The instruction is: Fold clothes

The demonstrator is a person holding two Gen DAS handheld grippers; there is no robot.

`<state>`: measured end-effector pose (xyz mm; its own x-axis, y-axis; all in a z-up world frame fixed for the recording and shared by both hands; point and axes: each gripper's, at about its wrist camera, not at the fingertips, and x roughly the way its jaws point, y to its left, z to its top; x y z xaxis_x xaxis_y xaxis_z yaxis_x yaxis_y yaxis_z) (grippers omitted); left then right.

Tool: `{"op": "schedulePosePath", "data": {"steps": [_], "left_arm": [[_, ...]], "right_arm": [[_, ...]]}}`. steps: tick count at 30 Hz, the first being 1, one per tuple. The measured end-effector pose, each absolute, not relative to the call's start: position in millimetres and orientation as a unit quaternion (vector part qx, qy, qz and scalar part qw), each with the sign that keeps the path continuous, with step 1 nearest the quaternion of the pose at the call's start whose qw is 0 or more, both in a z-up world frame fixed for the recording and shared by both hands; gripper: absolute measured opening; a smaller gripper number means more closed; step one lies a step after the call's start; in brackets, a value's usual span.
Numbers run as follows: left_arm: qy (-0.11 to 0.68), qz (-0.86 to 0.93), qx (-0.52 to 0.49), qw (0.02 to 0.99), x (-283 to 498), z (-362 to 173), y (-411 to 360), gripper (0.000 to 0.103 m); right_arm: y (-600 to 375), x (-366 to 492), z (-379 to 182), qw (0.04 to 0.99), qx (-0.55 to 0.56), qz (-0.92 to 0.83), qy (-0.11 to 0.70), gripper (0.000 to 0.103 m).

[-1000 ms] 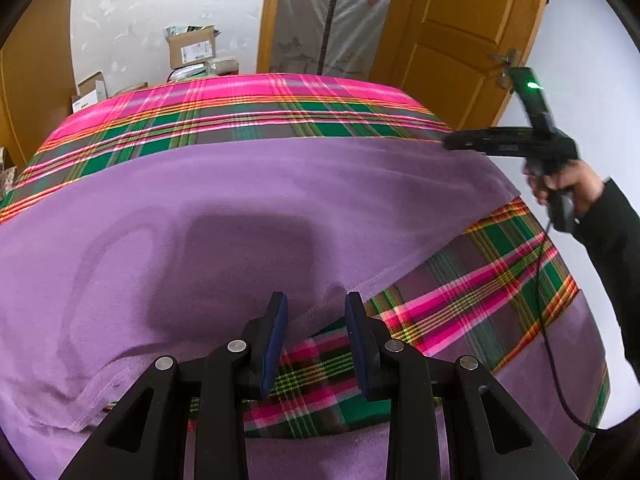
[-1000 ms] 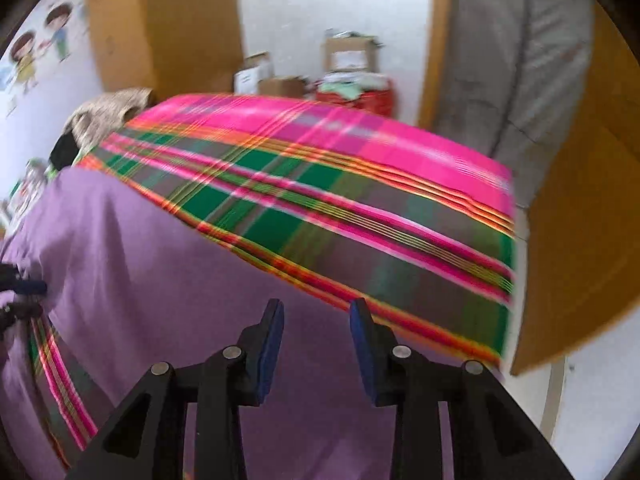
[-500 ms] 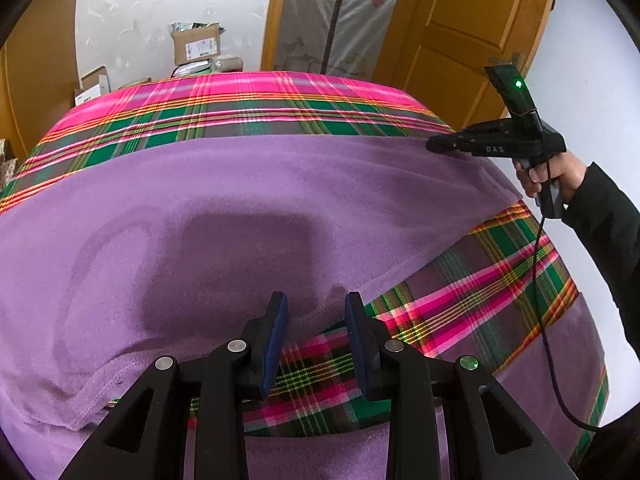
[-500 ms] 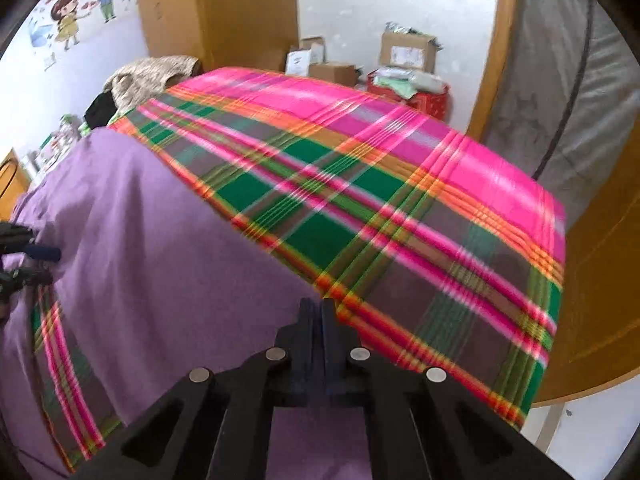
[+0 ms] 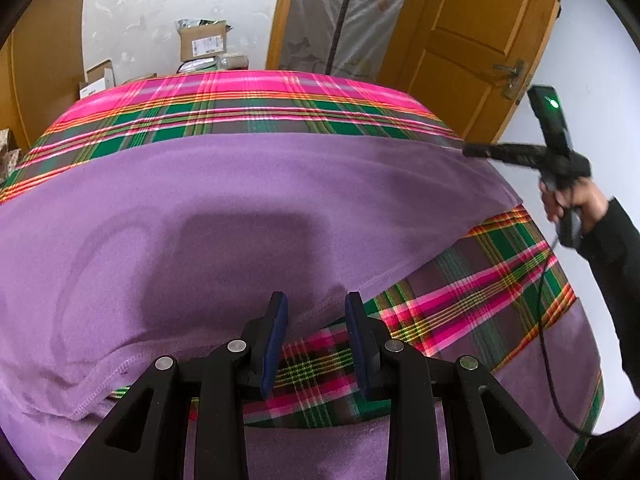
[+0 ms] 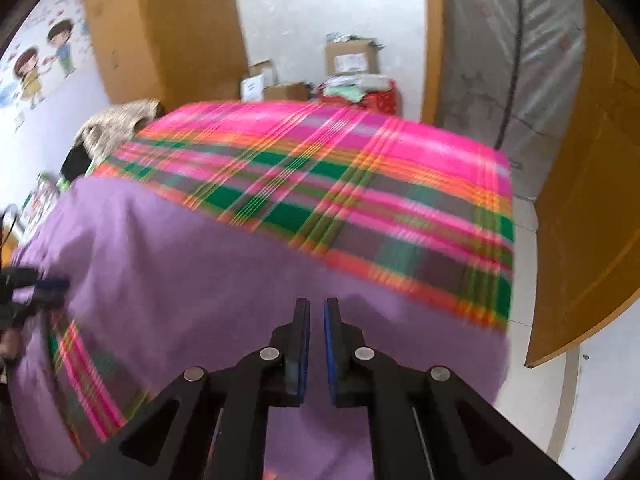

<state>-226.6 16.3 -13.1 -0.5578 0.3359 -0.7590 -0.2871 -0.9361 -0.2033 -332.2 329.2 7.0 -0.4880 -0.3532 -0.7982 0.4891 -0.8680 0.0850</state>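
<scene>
The left tongs (image 5: pixel 316 312) are held partly open above the purple garment's (image 5: pixel 240 208) hem, nothing gripped. The right tongs (image 6: pixel 316 316) are seen opening slightly, a narrow empty gap between them.

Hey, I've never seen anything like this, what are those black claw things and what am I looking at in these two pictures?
A person holds a two-finger gripper in each hand; each carries a camera looking along its fingers. One picture is from the left gripper, the other from the right gripper. A purple garment lies spread on a bed with a plaid cover, waiting to be folded. The left jaws are open over the garment's hem, holding nothing. The right jaws are nearly together and just opening, with nothing between them. The left view also shows the right gripper in the person's hand.
</scene>
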Motion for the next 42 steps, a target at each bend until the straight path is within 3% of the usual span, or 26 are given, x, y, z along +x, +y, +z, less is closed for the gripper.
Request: {"op": "schedulePosePath", "data": {"steps": [5,10,15,24,29,37,42], "left_arm": [[-0.003,0.881,-0.438,0.177,-216,-9,22,0.031],[-0.02,0.886,-0.429,0.175,-204,-3,13,0.031],[-0.034,0.894,-0.416,0.165,-191,7,-2,0.031],[-0.087,0.918,-0.377,0.09,-142,19,-76,0.031],[-0.121,0.923,-0.364,0.023,-108,10,-125,0.031],[-0.149,0.919,-0.365,-0.022,-81,-4,-161,0.031],[-0.151,0.92,-0.359,-0.036,-73,-6,-167,0.031]], "right_arm": [[330,-311,5,0.216,0.454,-0.862,0.068,0.008],[307,-281,20,0.23,0.427,-0.872,0.073,0.012],[282,-278,0,0.218,0.465,-0.853,0.093,0.013],[302,-243,13,0.161,0.466,-0.869,0.043,0.014],[302,-197,42,0.175,0.401,-0.899,-0.012,0.022],[247,-144,43,0.246,0.387,-0.888,-0.02,0.022],[221,-119,14,0.261,0.407,-0.875,-0.036,0.02]]}}
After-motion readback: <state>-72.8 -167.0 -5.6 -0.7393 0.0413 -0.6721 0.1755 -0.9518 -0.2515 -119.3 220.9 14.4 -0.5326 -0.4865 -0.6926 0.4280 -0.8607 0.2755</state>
